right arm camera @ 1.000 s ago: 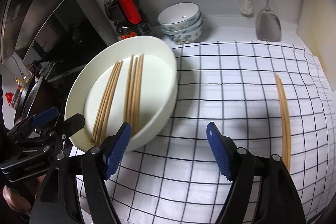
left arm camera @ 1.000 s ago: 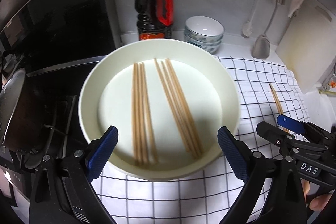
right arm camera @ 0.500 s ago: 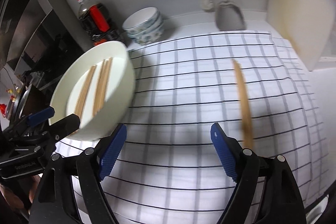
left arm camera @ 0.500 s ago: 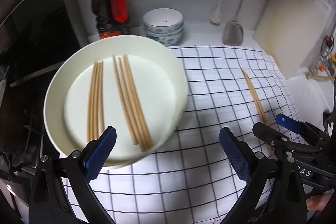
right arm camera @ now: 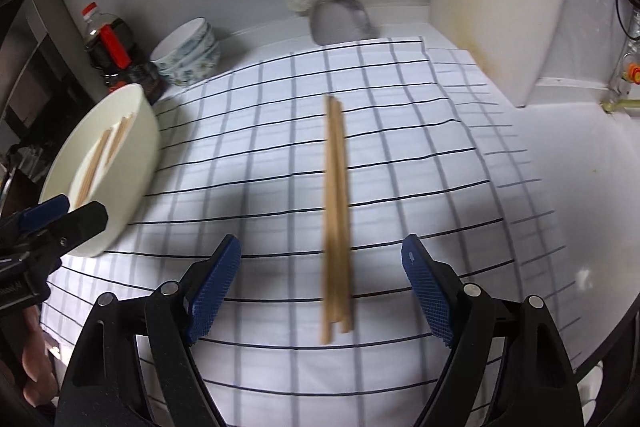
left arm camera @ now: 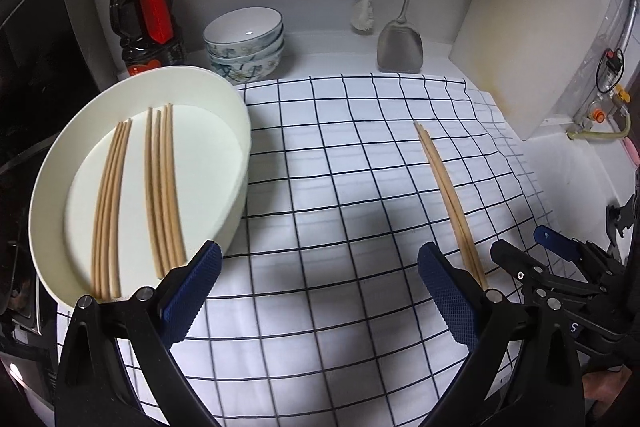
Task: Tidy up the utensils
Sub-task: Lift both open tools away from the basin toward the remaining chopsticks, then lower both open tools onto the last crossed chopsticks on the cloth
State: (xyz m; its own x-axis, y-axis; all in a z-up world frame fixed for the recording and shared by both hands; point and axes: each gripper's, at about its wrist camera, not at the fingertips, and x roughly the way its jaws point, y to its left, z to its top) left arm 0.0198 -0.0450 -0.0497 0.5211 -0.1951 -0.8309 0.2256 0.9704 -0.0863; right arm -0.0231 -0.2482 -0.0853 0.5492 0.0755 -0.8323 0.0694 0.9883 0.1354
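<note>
Moved since a second ago: both views have swung away from the white dish and toward the loose chopsticks; in the right wrist view the bundle, which lay at the far right edge, now sits straight ahead, and the right gripper's jaws have just been opening with nothing between them.
Loose chopsticks (right arm camera: pixel 336 211): a small bundle lying flat on the checked cloth (right arm camera: pixel 400 155), well apart from the dish; the exact count is blurred.
Long axis: runs away from the camera, nearly in line with the way the right gripper points, near ends lying level with the fingertips.
Right gripper (right arm camera: pixel 322 283): spread wide and empty, one pad on each side of the bundle's near end, not touching it.
Left gripper (left arm camera: pixel 318 291): also spread wide and empty, over bare cloth; the bundle lies just off its right finger, outside the gap.
Nearer hand: the right, by my judgement; it already straddles the sticks, so lowering and closing across the bundle looks like the next step.
White dish (left arm camera: pixel 240 131): at the cloth's left edge, holding two groups of chopsticks (left arm camera: pixel 160 187) laid side by side, the likely place for the rest.
Risk: thin round sticks may roll or splay if pinched unevenly.
</note>
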